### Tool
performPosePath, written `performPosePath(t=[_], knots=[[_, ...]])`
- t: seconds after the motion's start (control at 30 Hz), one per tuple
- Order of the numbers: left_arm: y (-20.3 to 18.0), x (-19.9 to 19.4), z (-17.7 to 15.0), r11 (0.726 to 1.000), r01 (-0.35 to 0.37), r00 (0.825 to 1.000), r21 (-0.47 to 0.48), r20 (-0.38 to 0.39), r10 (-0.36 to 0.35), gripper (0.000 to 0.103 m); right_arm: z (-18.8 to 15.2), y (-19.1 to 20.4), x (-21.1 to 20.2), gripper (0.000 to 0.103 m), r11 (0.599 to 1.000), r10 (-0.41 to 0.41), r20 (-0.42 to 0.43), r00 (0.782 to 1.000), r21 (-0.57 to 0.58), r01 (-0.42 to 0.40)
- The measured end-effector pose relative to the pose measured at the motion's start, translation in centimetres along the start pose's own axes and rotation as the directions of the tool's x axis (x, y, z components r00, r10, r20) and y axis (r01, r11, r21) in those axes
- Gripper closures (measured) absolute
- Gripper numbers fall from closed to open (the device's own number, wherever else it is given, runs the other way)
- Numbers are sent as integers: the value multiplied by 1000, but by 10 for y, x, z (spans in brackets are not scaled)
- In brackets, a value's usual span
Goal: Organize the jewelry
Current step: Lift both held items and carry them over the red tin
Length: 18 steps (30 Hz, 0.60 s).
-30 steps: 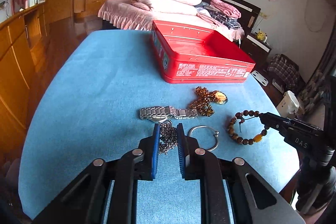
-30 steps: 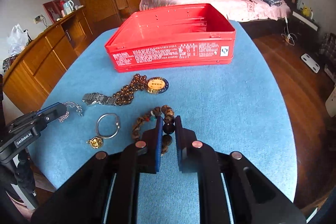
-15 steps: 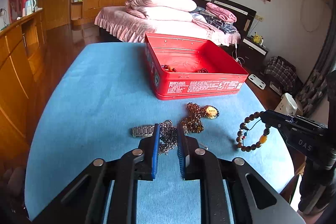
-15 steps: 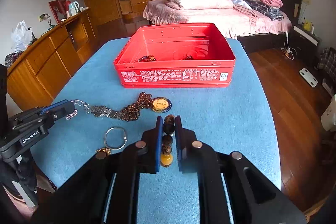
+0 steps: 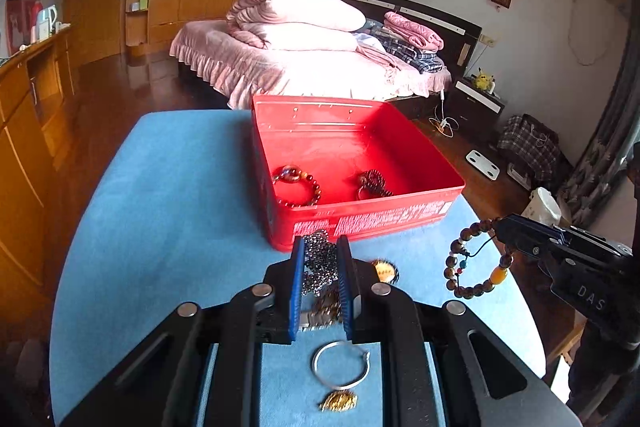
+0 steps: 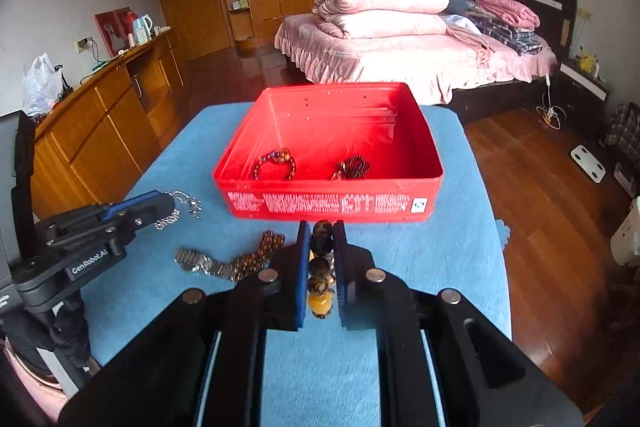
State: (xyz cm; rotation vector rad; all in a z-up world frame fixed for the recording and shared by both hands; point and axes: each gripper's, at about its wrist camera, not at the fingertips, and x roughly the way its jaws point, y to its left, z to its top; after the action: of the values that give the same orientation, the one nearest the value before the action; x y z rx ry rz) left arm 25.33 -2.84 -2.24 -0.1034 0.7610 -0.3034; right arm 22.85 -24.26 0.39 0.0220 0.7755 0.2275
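My left gripper (image 5: 320,247) is shut on a bunched silver chain (image 5: 319,263) and holds it above the blue table, just short of the open red tin (image 5: 400,215). In the right wrist view that left gripper (image 6: 168,203) shows at the left with the silver chain (image 6: 182,207) dangling from it. My right gripper (image 6: 321,227) is shut on a brown bead bracelet (image 6: 320,267) with one amber bead. The bead bracelet (image 5: 474,259) hangs in the air from the right gripper (image 5: 500,227). The red tin (image 6: 328,203) holds a red bead bracelet (image 6: 276,161) and a dark bead bracelet (image 6: 354,167).
On the blue table (image 5: 160,207) lie a silver ring hoop (image 5: 340,367), a small gold piece (image 5: 338,401), a gold pendant (image 5: 384,271), a metal watch (image 6: 200,263) and a brown bead necklace (image 6: 256,255). A wooden cabinet (image 6: 100,123) stands left; a bed (image 6: 400,59) lies behind.
Both grippers have risen and moved toward the red tin, each lifting its piece off the table. The tin's inside and the bracelets in it have come into view.
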Motion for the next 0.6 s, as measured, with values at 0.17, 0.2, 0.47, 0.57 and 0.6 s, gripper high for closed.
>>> performPosePath(t=[0.17,0.2,0.47,0.57,0.6], knots=[[-8,13,22,1000,-6,1000,8,4,6,87,24,-4,6,93,1000,-6,10,1000,1,6],[-9,18,27,1000,-11,1000,10,1,11,87,28,-6,8,93,1000,-7,12,1000,2,7],[-15,47,59,1000,-20,1000,16,-15,20,87,68,-15,26,93,1000,-15,20,1000,0,15],[-15,65,76,999,-31,999,12,-22,32,87,83,-20,42,93,1000,-21,17,1000,6,21],[-14,72,81,999,-39,999,6,-28,40,87,88,-22,49,93,1000,-21,10,1000,12,21]])
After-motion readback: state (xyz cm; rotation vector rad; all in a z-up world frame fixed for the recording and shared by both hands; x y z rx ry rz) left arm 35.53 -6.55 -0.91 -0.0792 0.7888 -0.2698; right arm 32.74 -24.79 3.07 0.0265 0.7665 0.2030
